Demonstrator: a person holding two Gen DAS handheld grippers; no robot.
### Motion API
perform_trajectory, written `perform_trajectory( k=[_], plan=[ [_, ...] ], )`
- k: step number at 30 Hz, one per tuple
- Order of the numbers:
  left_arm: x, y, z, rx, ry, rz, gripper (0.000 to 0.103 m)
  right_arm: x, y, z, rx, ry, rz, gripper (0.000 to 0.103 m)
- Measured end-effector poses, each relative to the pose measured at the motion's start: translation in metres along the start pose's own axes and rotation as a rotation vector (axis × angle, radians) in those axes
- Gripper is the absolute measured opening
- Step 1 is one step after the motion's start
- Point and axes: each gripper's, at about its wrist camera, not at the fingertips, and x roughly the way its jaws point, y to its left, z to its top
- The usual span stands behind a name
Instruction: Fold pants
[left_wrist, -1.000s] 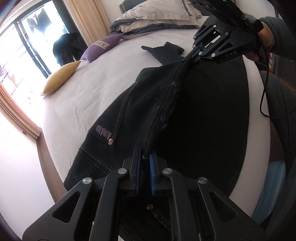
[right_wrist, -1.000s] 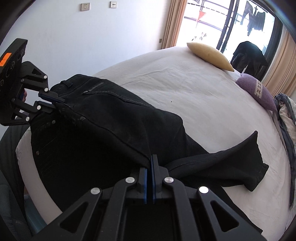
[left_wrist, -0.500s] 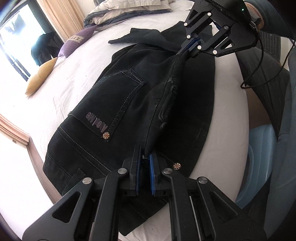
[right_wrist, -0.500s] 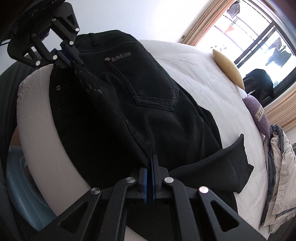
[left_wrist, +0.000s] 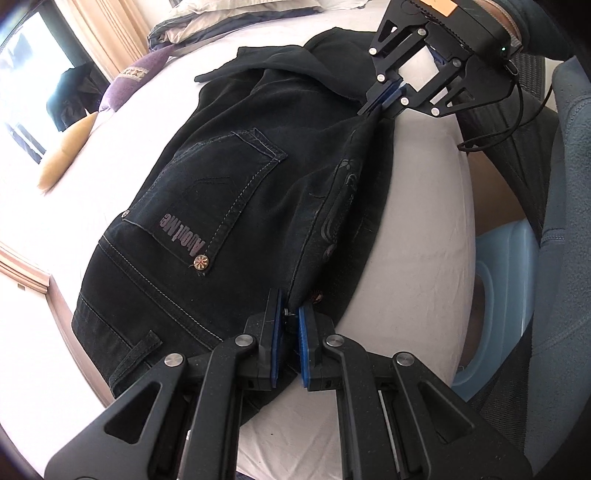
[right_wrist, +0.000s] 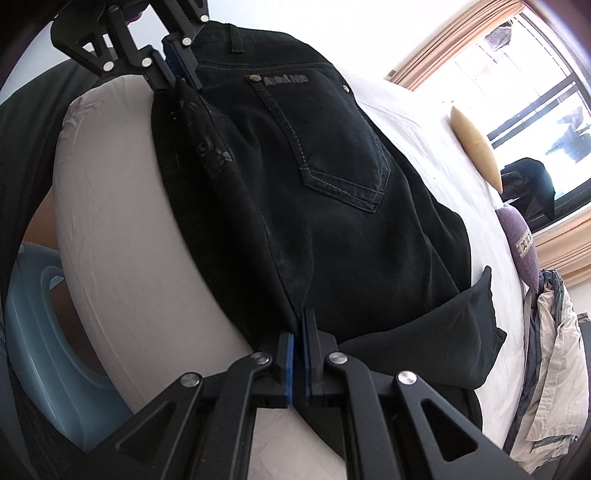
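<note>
Black denim pants (left_wrist: 236, 192) lay folded along the white bed's (left_wrist: 417, 206) near edge; left gripper (left_wrist: 287, 325) and right gripper (right_wrist: 297, 354) each pinched the fold.

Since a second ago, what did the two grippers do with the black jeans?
Both grippers carried the pinched fold edge of the black jeans down toward the near side of the bed, so the back pocket now lies flat. The left gripper and right gripper stayed shut on the denim; the cushions did not move.
</note>
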Motion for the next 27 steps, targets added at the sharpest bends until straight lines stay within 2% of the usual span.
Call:
perform_trajectory(
  k=[16,22,25,26,27],
  plan=[
    [0.005,0.008,-0.014,-0.002,-0.003,-0.01,0.007,0.008,0.01,-0.001,-0.024,0.022,0.004,0.005],
    [0.01,0.014,-0.019,-0.018,-0.03,0.004,0.011,0.014,0.014,0.003,-0.025,0.034,-0.01,0.007],
    [0.007,0.015,-0.016,-0.018,0.003,0.016,0.016,0.015,0.014,0.004,-0.024,0.038,-0.017,0.007],
    [0.006,0.016,-0.015,-0.023,0.016,0.018,0.021,0.016,0.013,0.005,-0.016,0.038,-0.015,0.007],
    [0.004,0.019,-0.016,-0.034,0.032,0.015,0.033,0.016,0.012,0.005,-0.004,0.037,-0.011,0.007]
  ],
)
